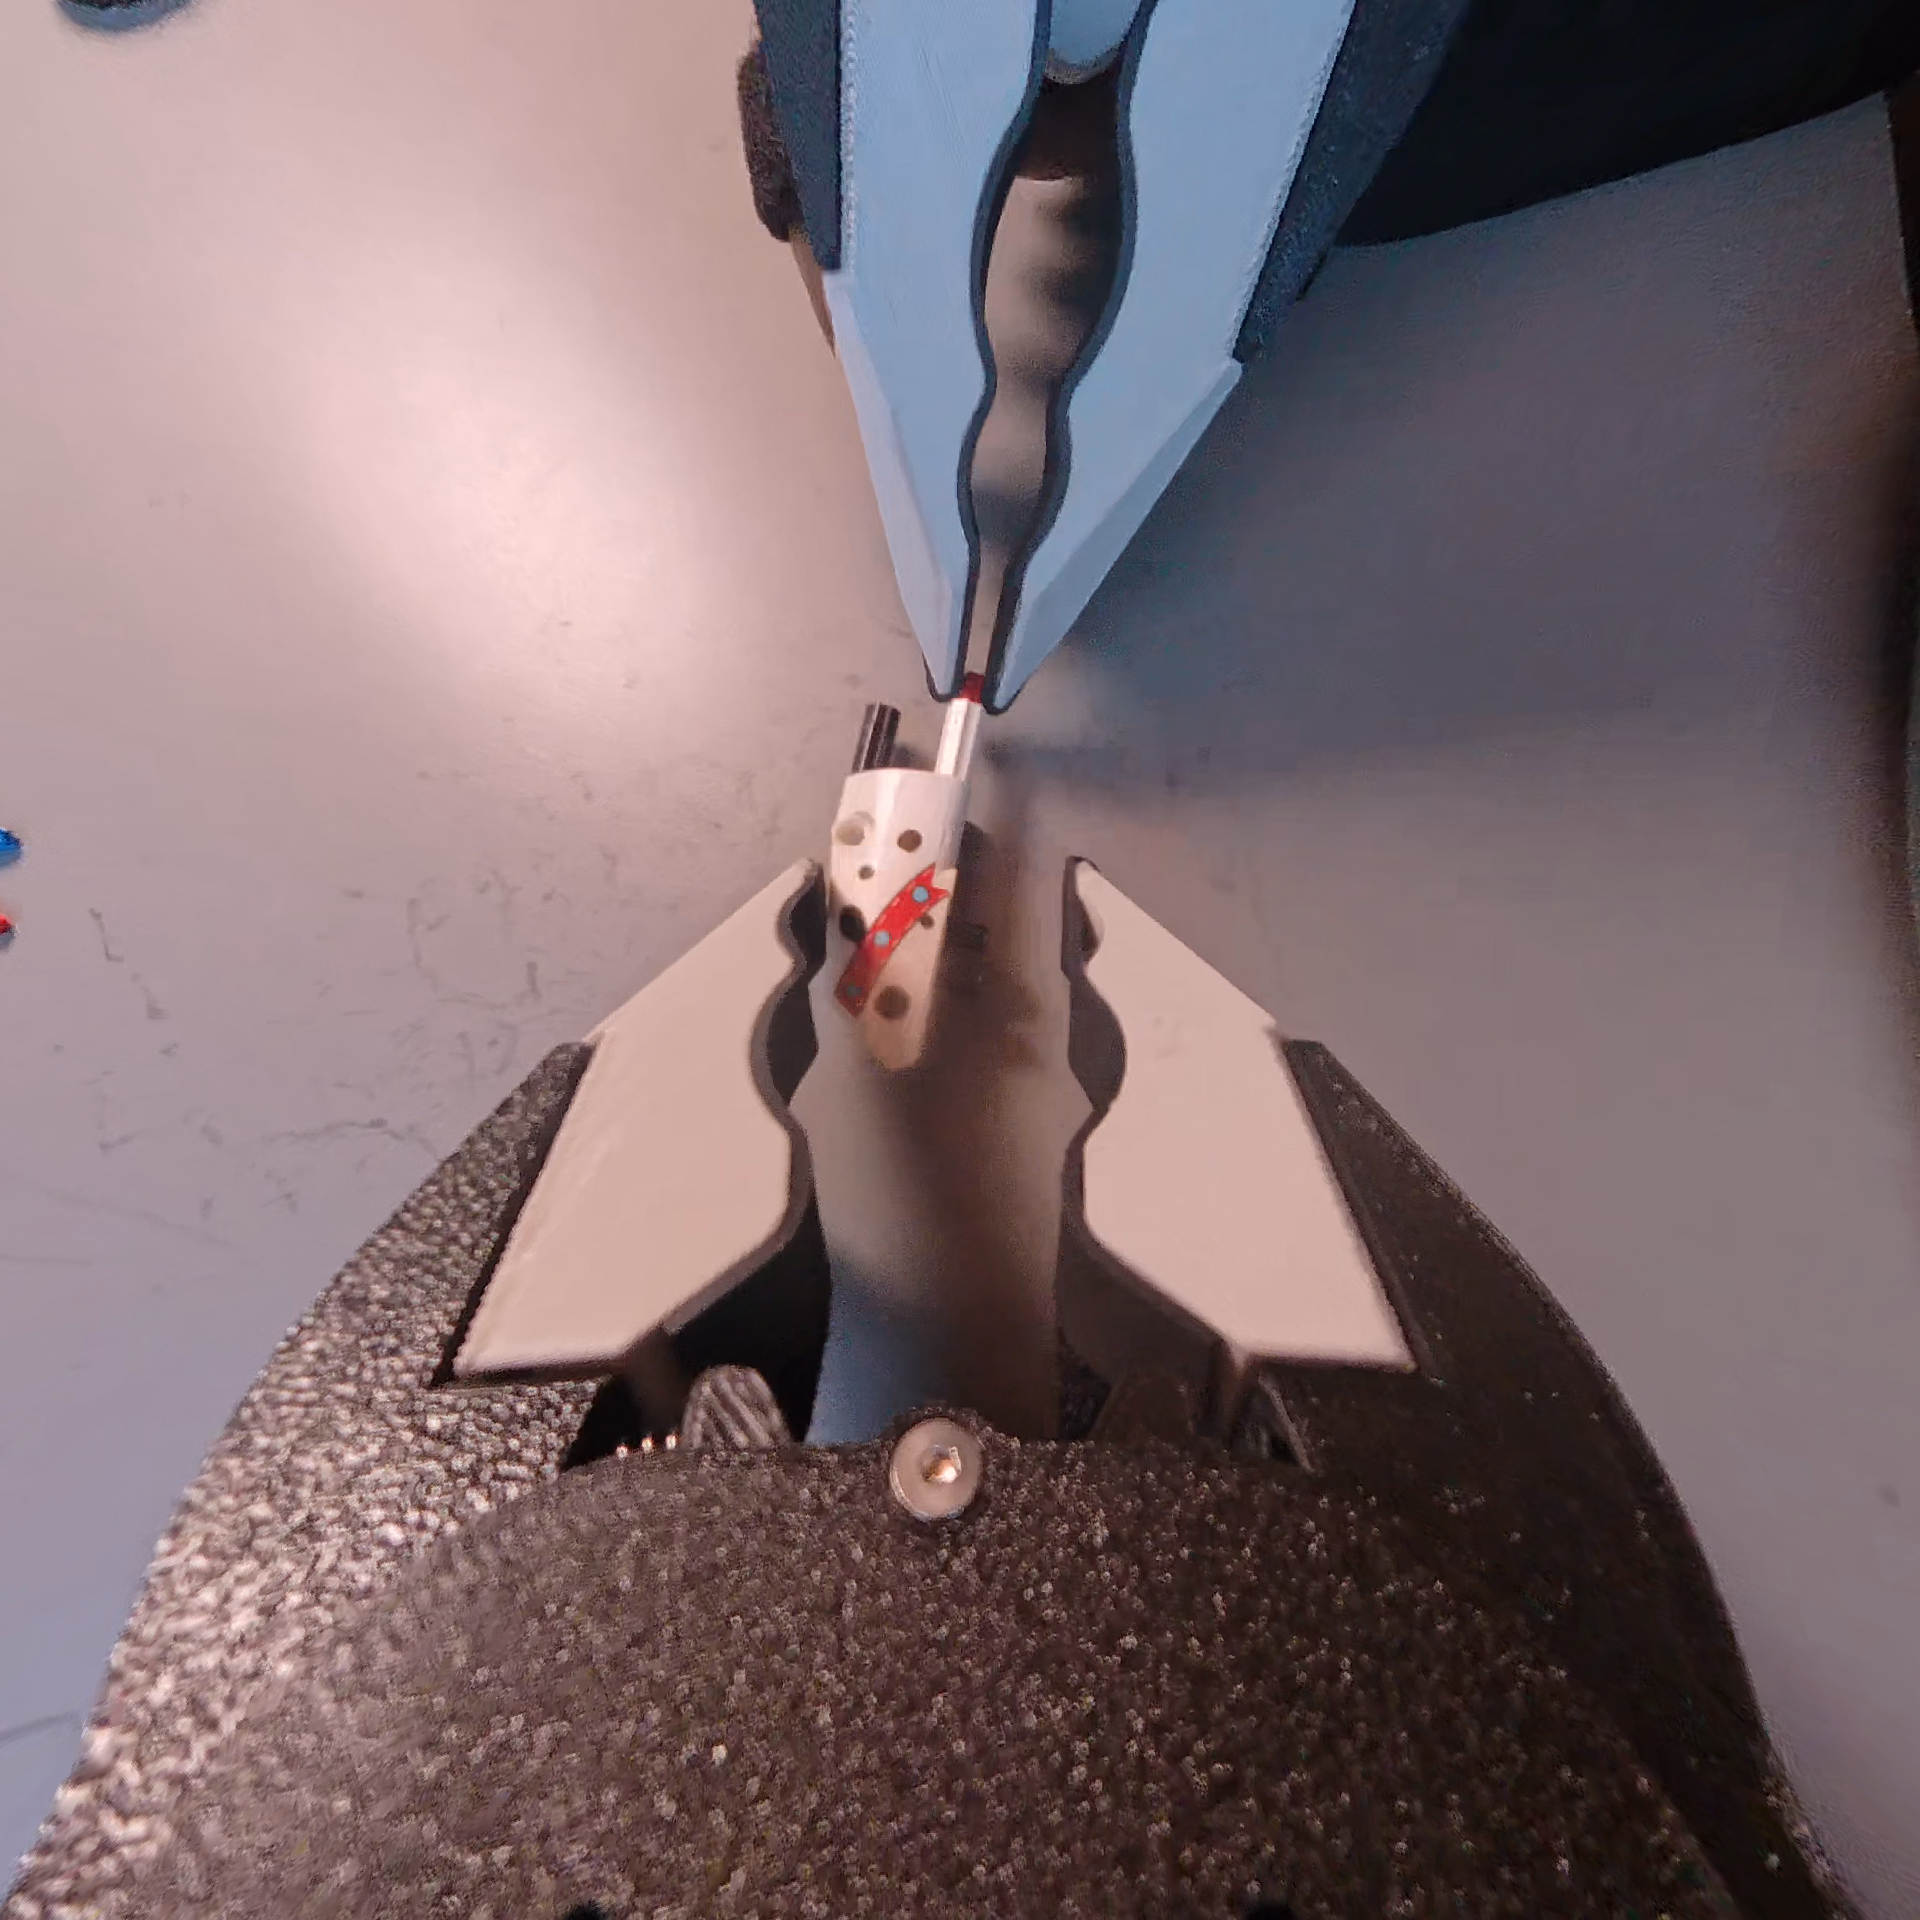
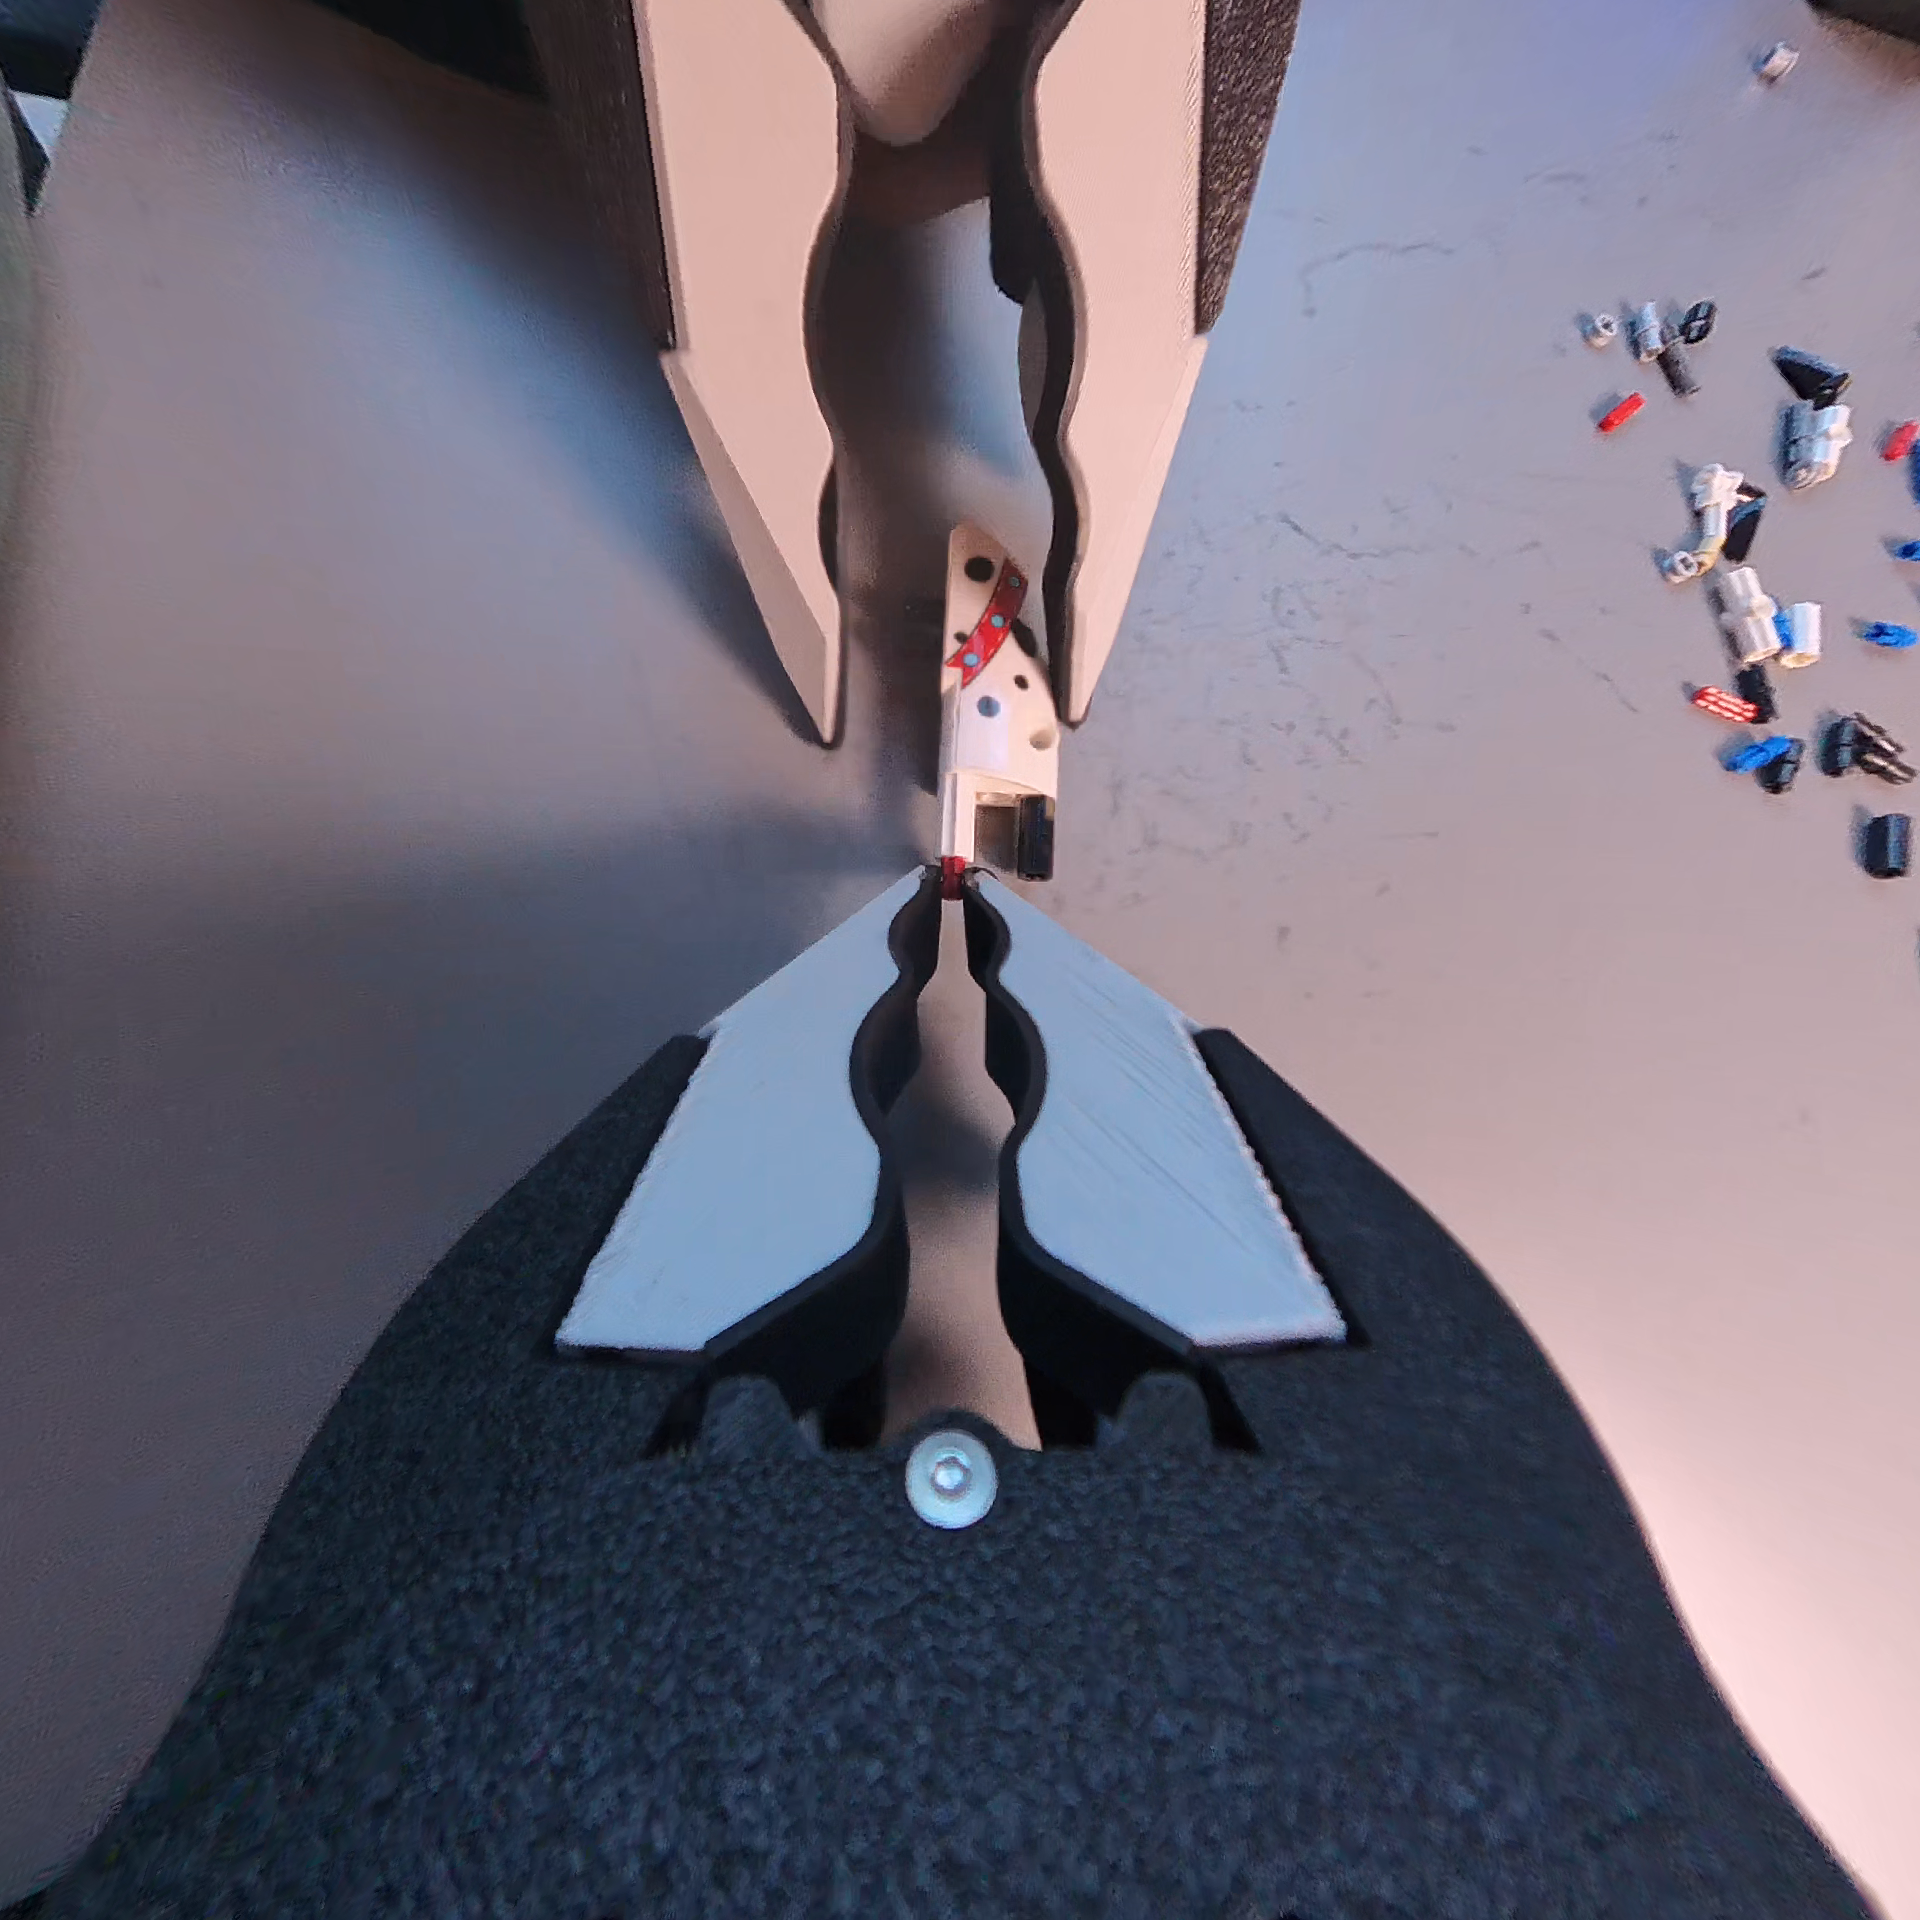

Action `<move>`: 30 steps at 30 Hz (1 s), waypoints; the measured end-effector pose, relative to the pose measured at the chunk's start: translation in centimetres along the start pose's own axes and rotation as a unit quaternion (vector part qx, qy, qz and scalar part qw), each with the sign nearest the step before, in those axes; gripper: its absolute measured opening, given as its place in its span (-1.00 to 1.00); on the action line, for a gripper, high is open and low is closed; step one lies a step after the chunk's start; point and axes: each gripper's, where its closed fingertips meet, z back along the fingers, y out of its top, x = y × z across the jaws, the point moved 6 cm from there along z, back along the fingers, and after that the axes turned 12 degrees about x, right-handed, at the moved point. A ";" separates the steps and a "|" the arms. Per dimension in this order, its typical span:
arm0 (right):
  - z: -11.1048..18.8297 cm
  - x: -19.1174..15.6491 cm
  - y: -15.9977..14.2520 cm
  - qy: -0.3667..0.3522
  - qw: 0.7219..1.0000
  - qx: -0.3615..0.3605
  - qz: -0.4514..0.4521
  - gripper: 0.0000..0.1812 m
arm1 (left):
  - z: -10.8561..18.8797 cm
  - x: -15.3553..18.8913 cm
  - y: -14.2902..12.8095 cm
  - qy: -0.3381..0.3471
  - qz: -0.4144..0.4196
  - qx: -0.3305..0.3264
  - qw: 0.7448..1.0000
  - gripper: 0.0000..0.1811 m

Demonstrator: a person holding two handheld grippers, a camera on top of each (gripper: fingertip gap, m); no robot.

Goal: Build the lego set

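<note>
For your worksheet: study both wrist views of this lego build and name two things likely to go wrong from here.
1. The right gripper pinches only the tip of the small red pin; so slight a hold may let it slip or twist instead of seating in the white spotted piece.
2. The left gripper is open, and the white piece leans against just one finger, so a push from the pin may tip or shift it.
</note>
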 end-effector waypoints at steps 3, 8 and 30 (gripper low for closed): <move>0.2 0.0 -0.6 -0.007 1.000 -0.007 0.012 -0.89 | 0.5 -0.2 0.1 -0.016 0.028 0.014 0.999 -0.42; 0.6 0.0 -0.2 -0.015 1.000 0.013 0.010 -0.76 | 1.5 -1.0 -0.2 -0.025 0.073 0.033 0.996 -0.45; 0.1 1.2 0.2 -0.088 0.994 0.019 0.059 -0.93 | 1.6 -2.3 -0.3 0.046 0.042 0.031 0.998 -0.66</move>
